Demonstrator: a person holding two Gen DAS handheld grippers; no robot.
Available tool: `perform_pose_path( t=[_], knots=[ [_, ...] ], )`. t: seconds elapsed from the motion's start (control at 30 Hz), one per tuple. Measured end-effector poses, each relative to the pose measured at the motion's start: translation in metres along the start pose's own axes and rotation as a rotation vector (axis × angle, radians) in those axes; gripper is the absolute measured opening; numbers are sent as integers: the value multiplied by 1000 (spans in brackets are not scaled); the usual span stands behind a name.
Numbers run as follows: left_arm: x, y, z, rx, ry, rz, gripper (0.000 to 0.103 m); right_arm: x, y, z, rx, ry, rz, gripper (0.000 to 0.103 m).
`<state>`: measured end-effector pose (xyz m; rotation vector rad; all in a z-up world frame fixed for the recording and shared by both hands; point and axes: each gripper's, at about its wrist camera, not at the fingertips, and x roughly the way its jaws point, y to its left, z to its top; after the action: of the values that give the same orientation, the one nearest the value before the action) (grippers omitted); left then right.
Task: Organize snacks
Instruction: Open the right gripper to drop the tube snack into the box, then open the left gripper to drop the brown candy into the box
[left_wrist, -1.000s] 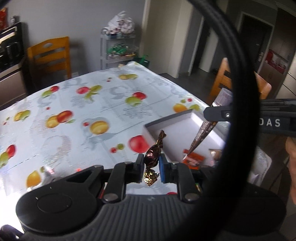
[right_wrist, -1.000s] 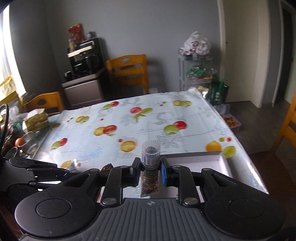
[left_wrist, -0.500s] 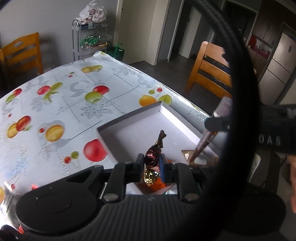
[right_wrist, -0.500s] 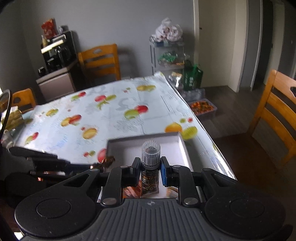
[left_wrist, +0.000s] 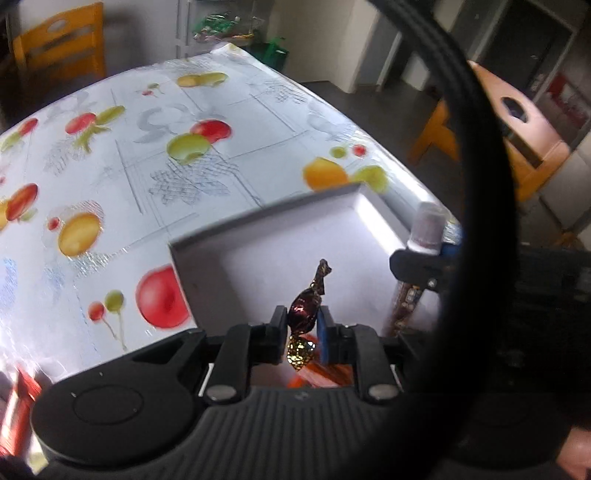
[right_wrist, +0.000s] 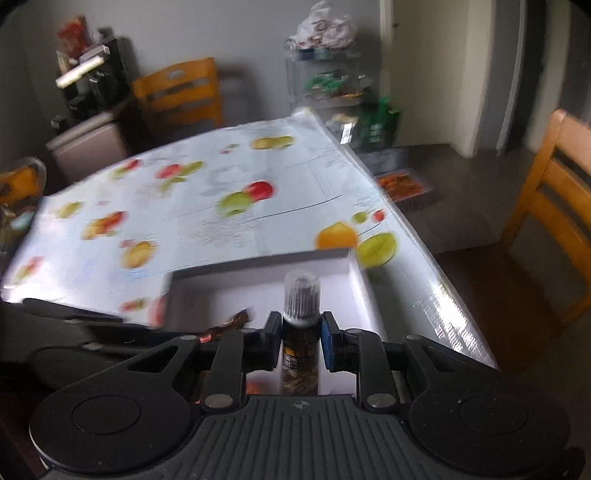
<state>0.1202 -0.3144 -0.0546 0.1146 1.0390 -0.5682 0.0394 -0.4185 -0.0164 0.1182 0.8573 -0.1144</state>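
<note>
My left gripper (left_wrist: 302, 334) is shut on a dark brown foil-wrapped candy (left_wrist: 304, 312) and holds it over the near part of the shallow white box (left_wrist: 258, 229). My right gripper (right_wrist: 301, 332) is shut on a tube with a clear ribbed cap (right_wrist: 301, 291), upright over the same box (right_wrist: 266, 260). The tube and right gripper show at the right of the left wrist view (left_wrist: 424, 236). An orange wrapper (left_wrist: 317, 374) lies in the box under the left fingers.
The box sits near the table's right edge on a fruit-print tablecloth (right_wrist: 221, 192). Wooden chairs stand at the far side (right_wrist: 177, 92) and to the right (right_wrist: 554, 206). A wire rack of bags (right_wrist: 325, 74) stands behind the table. A black cable loop (left_wrist: 476, 184) crosses the left wrist view.
Both grippers have moved forward and lower over the white box, each still holding its item. The box now fills more of both views.
</note>
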Motion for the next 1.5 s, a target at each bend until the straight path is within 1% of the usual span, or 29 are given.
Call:
perform_pose_path(
  t=[0.03, 0.07, 0.1, 0.13, 0.17, 0.23, 0.3, 0.37, 0.5, 0.6, 0.63, 0.7, 0.73, 0.77, 0.87, 0.93, 1.07, 1.17, 1.33, 1.43, 1.5],
  knots=[
    [4, 1, 1, 25, -2, 7, 12, 9, -2, 3, 14, 26, 8, 24],
    [4, 5, -1, 39, -13, -6, 12, 15, -3, 2, 5, 33, 15, 24],
    [5, 10, -4, 28, -11, -8, 12, 19, -4, 1, -24, 39, 4, 24],
    [10, 16, -7, 15, 28, -5, 12, 25, -9, 1, -9, 56, -5, 24],
    [13, 18, -9, 23, 47, -14, 12, 31, -14, 0, 16, 77, -1, 24],
    [17, 16, -12, 55, 35, 12, 12, 38, -17, -5, 4, 90, -6, 24],
    [19, 12, -12, 77, 22, 17, 12, 43, -20, -9, -1, 107, -8, 24],
    [19, 5, -11, 107, 13, 11, 12, 39, -20, -9, -36, 85, -23, 24],
    [19, -6, -8, 145, 1, 3, 13, 35, -29, -2, 8, 70, -18, 26],
    [16, -12, -10, 153, 1, 3, 15, 30, -30, -1, 2, 59, -16, 29],
    [15, -12, -10, 153, -1, 2, 17, 29, -30, 0, 1, 61, -12, 30],
    [15, -12, -12, 156, 3, 9, 30, 27, -30, -1, 1, 55, -14, 31],
    [14, -11, -12, 152, -3, 16, 42, 26, -28, -1, 0, 55, -9, 31],
    [12, -9, -13, 150, -11, 17, 43, 25, -27, -1, -2, 54, -6, 32],
    [11, -6, -11, 148, -17, 16, 43, 21, -23, -1, 0, 45, 0, 34],
    [8, -3, -11, 142, -18, 4, 43, 18, -21, -2, -2, 42, 5, 34],
    [-1, 0, -12, 142, -31, 6, 43, 11, -17, -1, -1, 30, 11, 35],
    [-10, 3, -14, 135, -45, 21, 43, 4, -13, 1, 0, 11, 16, 42],
    [-27, 9, -20, 111, -61, 35, 43, -9, -3, 4, -8, -18, 33, 43],
    [-40, 15, -27, 101, -74, 43, 43, -17, 5, 4, -16, -31, 49, 47],
    [-48, 19, -31, 86, -82, 57, 43, -20, 11, 4, -25, -38, 58, 52]
  ],
)
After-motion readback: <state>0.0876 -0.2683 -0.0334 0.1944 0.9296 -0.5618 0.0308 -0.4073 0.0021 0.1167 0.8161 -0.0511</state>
